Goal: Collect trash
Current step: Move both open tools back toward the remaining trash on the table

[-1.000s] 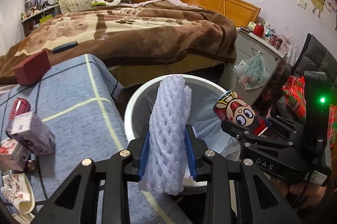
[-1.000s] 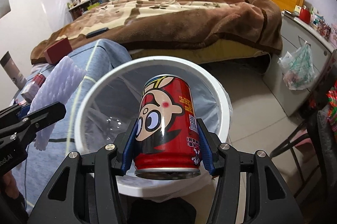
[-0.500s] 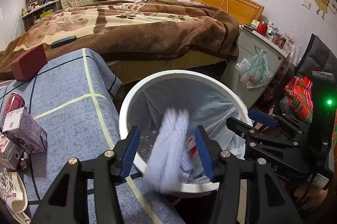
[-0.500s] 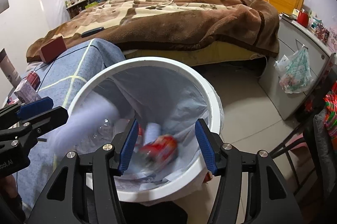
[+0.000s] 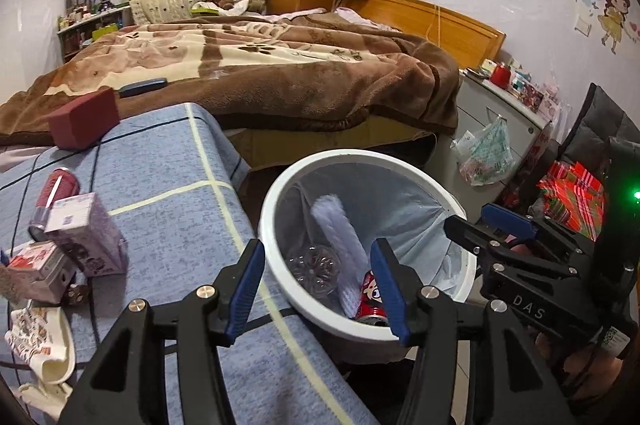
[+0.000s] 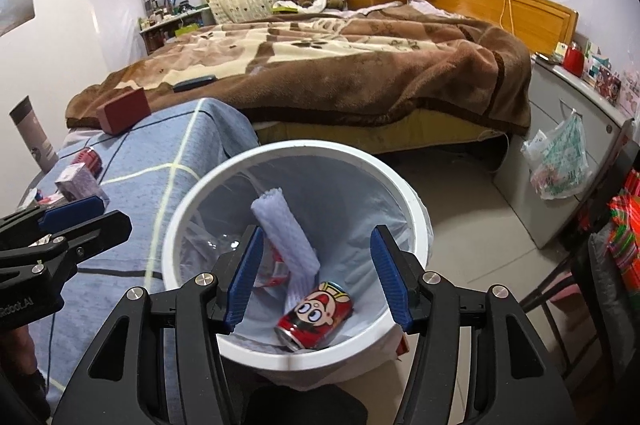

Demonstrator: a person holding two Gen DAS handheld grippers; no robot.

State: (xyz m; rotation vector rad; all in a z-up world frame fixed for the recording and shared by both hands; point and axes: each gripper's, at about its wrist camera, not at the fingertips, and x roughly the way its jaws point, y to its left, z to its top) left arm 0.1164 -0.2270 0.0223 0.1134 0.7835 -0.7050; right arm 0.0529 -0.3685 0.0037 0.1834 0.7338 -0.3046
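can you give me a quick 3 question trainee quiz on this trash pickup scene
1. True or false: the cartoon can lies inside the white bin.
2. What is the left claw holding? A) foam sleeve B) purple carton C) nothing
3. Name one piece of trash on the blue tablecloth.

Key:
1. True; it lies on its side beside the foam sleeve.
2. C; both it and the right claw are open and empty above the bin.
3. The purple carton, or the red can behind it.

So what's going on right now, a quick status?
Left gripper and right gripper open, empty. Foam sleeve and red can in the bin. Nothing blocking.
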